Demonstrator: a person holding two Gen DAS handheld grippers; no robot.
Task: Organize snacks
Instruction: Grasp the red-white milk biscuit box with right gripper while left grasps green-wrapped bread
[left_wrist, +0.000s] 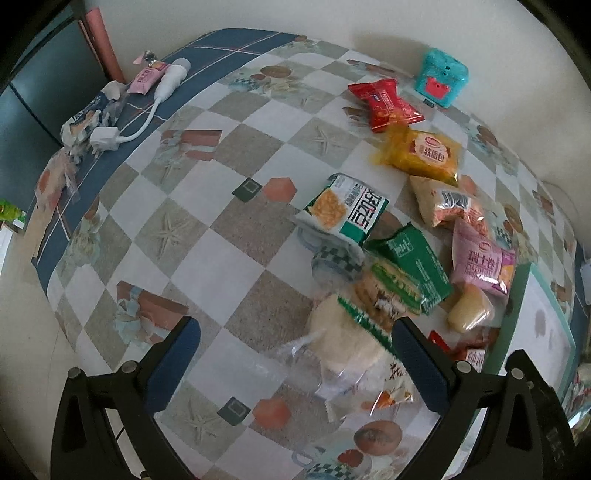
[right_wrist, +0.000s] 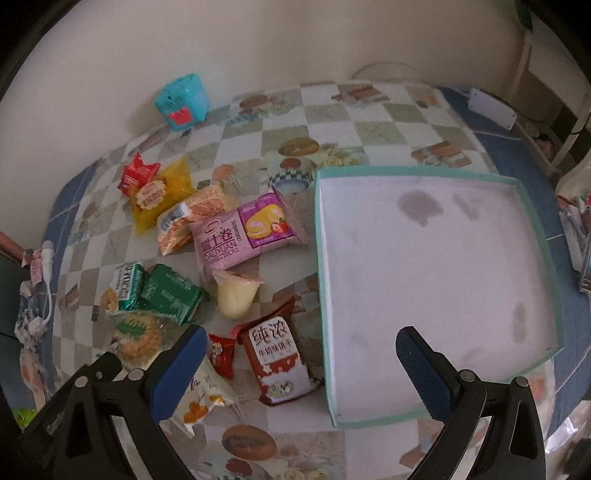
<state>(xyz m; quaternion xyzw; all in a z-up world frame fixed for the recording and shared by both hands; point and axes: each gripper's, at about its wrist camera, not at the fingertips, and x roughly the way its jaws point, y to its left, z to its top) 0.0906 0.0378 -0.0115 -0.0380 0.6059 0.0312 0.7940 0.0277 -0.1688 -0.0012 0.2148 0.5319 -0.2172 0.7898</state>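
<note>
In the left wrist view, the left gripper (left_wrist: 295, 363) hangs above the checked tablecloth (left_wrist: 229, 221) with its blue-padded fingers (left_wrist: 173, 365) spread wide and nothing between them. Beyond the left finger, far off at the table's edge, lie a white charger with its cable (left_wrist: 147, 110) and some crumpled wrappers (left_wrist: 88, 118). Just ahead of the right finger sits a clear-wrapped round cake (left_wrist: 343, 339), its loose plastic reaching into the gap between the fingers. Farther forward of that finger lie a white-and-green cracker pack (left_wrist: 345, 210) and a dark green pack (left_wrist: 413, 266), then a yellow bread pack (left_wrist: 424, 155) and a red pack (left_wrist: 386, 105), and at the far wall a turquoise toy box (left_wrist: 443, 77).

In the right wrist view, the right gripper (right_wrist: 299, 369) is likewise spread wide and empty. Its left finger hovers over the near end of the snack heap, beside a small red packet (right_wrist: 221, 354); a brown-red biscuit pack (right_wrist: 277, 360) lies in the gap between the fingers, its edge against the tray wall. Ahead of it lie a pale bun (right_wrist: 236, 297) and a pink Swiss-roll pack (right_wrist: 243, 232). The right finger hangs over the shallow teal-rimmed tray (right_wrist: 535, 254), whose white floor holds no snack.
</note>
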